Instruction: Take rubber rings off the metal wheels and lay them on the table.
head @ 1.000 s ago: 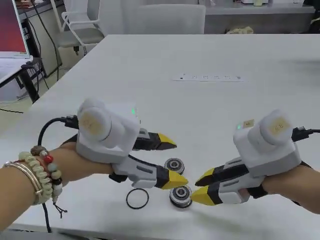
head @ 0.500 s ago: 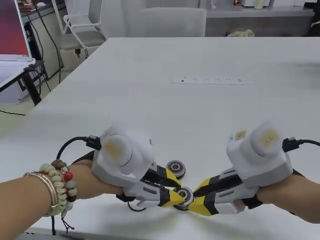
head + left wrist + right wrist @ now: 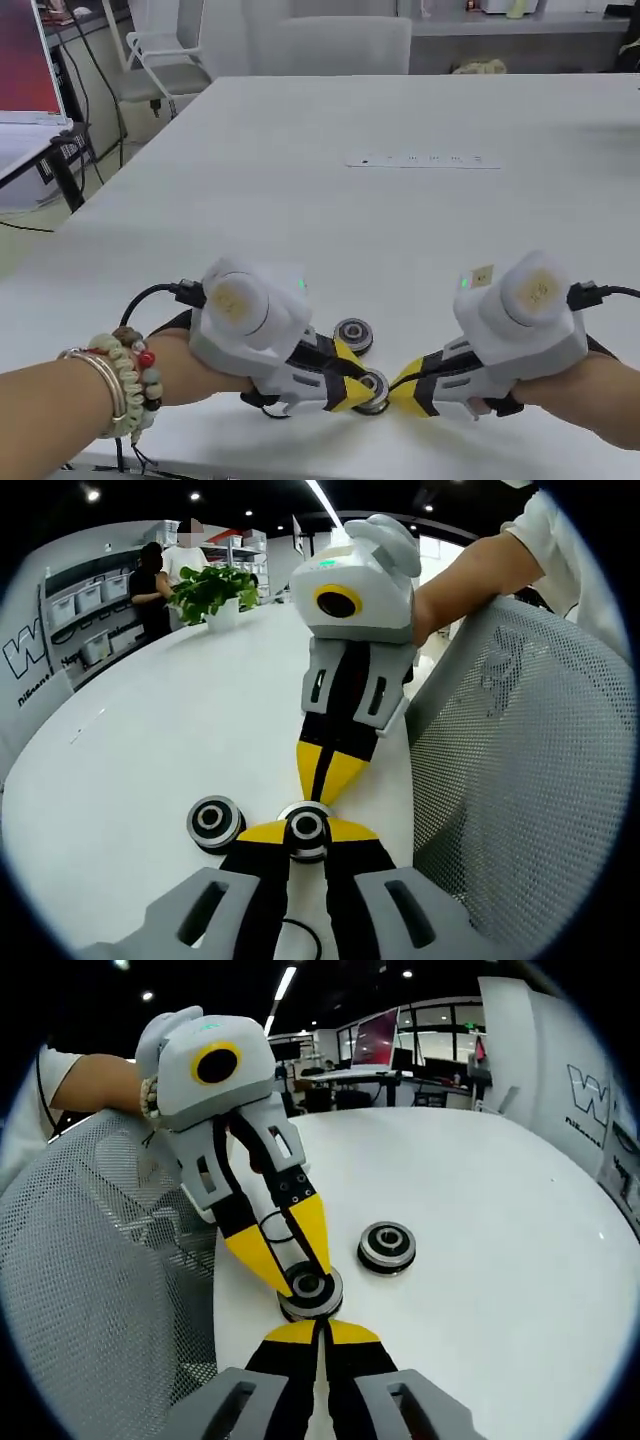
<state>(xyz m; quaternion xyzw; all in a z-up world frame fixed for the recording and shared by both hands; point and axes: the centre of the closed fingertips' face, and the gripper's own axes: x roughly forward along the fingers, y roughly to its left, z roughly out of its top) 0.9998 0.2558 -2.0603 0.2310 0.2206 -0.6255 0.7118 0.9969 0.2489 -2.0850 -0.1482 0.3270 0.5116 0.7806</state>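
White, smooth bench [image 3: 400, 230] is carrying the whole job, and both grippers are now crowding its near edge. A second ago they were hanging apart with claws spread; now the left gripper [image 3: 350, 373] is clenching its yellow-tipped claw on either side of the near round silver metal wheel [image 3: 374, 384]. The right gripper [image 3: 398, 386] is pressing its closed claw against that wheel's rim. Whether it is pinching the black rubber there, I cannot tell. This is looking like the start of the peel: one claw steadying the wheel, the other working at its ring. The second, matching metal wheel [image 3: 352, 334] is sitting untouched just beyond, apparently still wearing its rubber. One thin black loose rubber ring [image 3: 310, 932] is already lying on the bench under the left gripper, so the task is seeming partly done. Otherwise the surface is lying bare except for a pale flat strip [image 3: 425, 160] farther out. Grey chairs [image 3: 330, 40] are standing along the far side, and a lit monitor [image 3: 25, 60] is glowing at the left.
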